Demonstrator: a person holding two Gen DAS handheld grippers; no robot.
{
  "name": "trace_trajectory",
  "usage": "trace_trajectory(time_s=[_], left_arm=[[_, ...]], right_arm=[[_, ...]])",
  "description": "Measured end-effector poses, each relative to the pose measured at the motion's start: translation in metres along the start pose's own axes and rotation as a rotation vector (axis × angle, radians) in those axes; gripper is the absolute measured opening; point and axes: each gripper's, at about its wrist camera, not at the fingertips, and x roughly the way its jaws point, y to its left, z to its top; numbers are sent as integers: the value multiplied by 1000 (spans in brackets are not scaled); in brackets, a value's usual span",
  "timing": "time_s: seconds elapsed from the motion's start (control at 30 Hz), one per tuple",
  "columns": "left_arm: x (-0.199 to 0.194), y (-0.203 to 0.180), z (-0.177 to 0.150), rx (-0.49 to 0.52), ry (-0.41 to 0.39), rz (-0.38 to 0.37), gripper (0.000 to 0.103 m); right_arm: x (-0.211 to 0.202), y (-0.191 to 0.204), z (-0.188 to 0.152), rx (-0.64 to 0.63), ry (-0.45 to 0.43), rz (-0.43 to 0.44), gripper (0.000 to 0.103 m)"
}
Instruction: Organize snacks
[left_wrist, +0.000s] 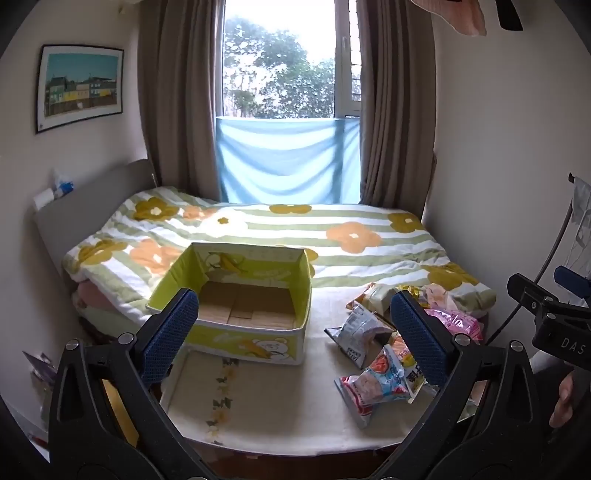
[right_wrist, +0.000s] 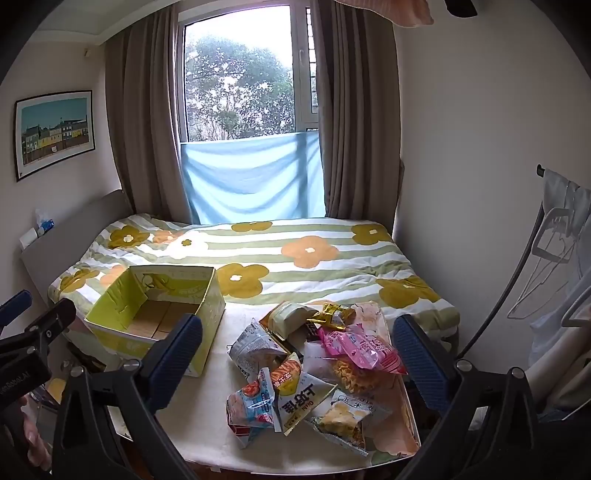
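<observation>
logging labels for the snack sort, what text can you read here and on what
"DAS": on the right claw's black body, cut off at the frame edge.
Mirrored lettering on the left claw's body: not readable.
White and yellow snack packet: large upside-down characters, small print blurred.
Other packets and yellow box: print too small.

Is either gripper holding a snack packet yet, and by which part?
Nothing held: left gripper and right gripper are both open and empty above the snack packets.

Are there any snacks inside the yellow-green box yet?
No, the open yellow-green cardboard box shows only its bare brown bottom, and the crinkly snack packets lie heaped on the table beside it.
</observation>
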Motion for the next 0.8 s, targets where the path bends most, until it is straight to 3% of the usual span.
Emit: trace_trajectory(time_s=[0.8], left_arm=[[2, -2, 0, 2, 4, 2, 103]], right_arm=[[1, 0, 1, -7, 1, -2, 103]])
